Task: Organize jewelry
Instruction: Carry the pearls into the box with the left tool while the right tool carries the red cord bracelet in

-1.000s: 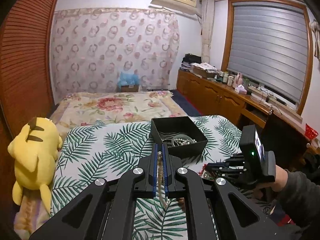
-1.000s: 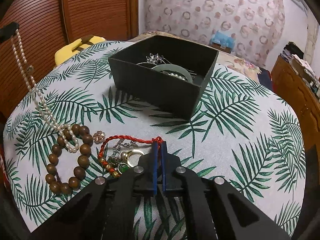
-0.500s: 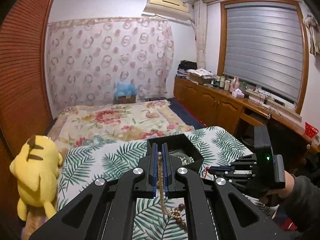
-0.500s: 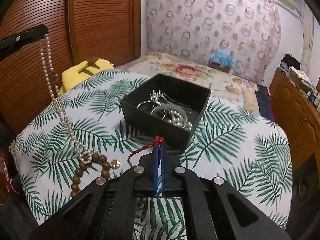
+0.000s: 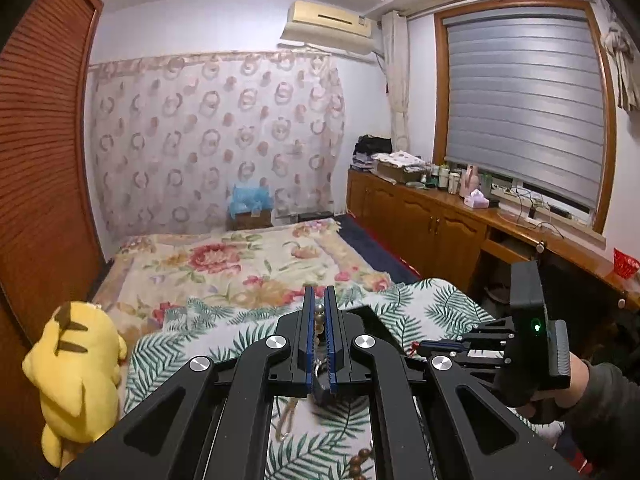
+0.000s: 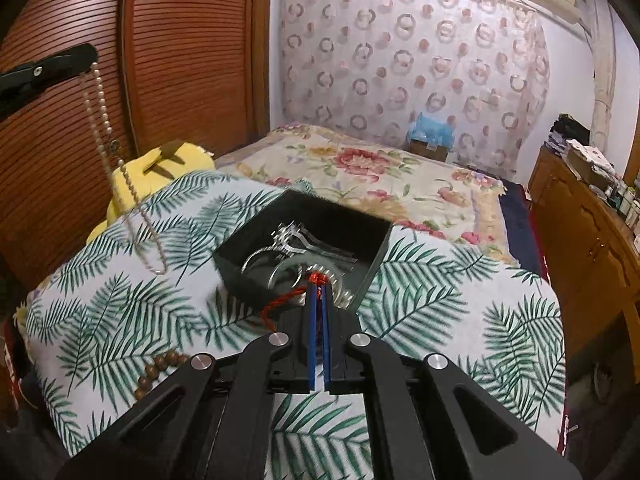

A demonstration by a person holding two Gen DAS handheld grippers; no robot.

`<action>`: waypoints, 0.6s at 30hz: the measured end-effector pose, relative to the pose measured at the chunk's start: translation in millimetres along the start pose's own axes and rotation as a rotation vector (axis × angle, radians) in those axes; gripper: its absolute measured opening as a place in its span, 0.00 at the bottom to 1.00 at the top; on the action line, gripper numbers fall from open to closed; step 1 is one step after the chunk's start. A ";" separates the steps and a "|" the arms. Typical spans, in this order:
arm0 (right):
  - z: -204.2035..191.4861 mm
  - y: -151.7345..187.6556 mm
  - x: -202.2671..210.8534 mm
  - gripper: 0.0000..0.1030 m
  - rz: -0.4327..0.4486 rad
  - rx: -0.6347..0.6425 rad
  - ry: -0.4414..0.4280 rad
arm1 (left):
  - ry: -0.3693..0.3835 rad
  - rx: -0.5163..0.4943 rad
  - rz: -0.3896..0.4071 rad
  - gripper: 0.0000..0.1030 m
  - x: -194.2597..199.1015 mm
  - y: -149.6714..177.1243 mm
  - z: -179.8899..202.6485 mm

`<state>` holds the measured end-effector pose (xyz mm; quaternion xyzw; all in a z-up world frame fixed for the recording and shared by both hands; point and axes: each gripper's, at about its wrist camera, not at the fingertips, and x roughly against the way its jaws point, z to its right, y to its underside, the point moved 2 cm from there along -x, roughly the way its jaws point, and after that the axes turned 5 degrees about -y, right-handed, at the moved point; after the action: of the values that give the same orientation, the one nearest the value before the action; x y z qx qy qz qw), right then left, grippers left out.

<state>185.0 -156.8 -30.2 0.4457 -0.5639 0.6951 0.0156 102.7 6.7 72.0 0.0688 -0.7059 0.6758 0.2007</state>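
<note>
My left gripper (image 5: 319,300) is shut on a pearl necklace (image 6: 120,172), which hangs free in a long loop above the leaf-print cloth (image 6: 460,308). Pearls of that pearl necklace (image 5: 319,322) show between the blue pads. My right gripper (image 6: 319,286) is shut on a red cord bracelet (image 6: 286,300), lifted just in front of the black jewelry box (image 6: 256,272). The box holds silver pieces and a pale bangle. In the left wrist view the right gripper (image 5: 420,346) sits at the right, held by a hand, and the box (image 5: 372,324) is mostly hidden behind my fingers.
A brown wooden bead bracelet (image 6: 158,368) lies on the cloth at the near left. A yellow plush toy (image 5: 76,368) sits at the cloth's left edge. A floral bedspread (image 5: 240,264) lies beyond, and a wooden cabinet (image 5: 420,224) runs along the right wall.
Both grippers rose. The pearl necklace came off the cloth and now hangs free. The red cord bracelet lifted away from the pile and moved up toward the box.
</note>
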 end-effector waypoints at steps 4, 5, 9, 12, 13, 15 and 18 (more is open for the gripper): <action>13.2 -13.2 -5.4 0.03 0.019 -0.029 0.004 | -0.007 -0.013 0.010 0.04 -7.4 -12.4 3.1; 17.2 -17.2 -7.9 0.03 0.022 -0.039 0.002 | -0.009 -0.015 0.012 0.04 -8.7 -14.6 3.8; 25.1 -27.2 -15.4 0.03 0.034 -0.061 0.000 | -0.013 -0.026 0.024 0.04 -14.3 -26.4 6.6; 30.2 -32.8 -22.2 0.03 0.040 -0.084 -0.009 | -0.013 -0.034 0.029 0.04 -18.1 -33.7 9.2; 31.6 -33.9 -24.2 0.03 0.042 -0.093 -0.014 | -0.015 -0.041 0.031 0.04 -20.2 -36.7 11.1; 33.4 -35.9 -29.9 0.03 0.042 -0.107 -0.028 | -0.016 -0.052 0.033 0.04 -23.4 -40.4 15.2; 33.9 -33.4 -41.4 0.03 0.022 -0.119 -0.053 | -0.016 -0.065 0.021 0.04 -35.1 -42.0 21.7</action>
<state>247.9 -151.8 -32.0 0.4558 -0.6094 0.6484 0.0195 146.0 -24.0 97.5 0.0602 -0.7296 0.6542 0.1900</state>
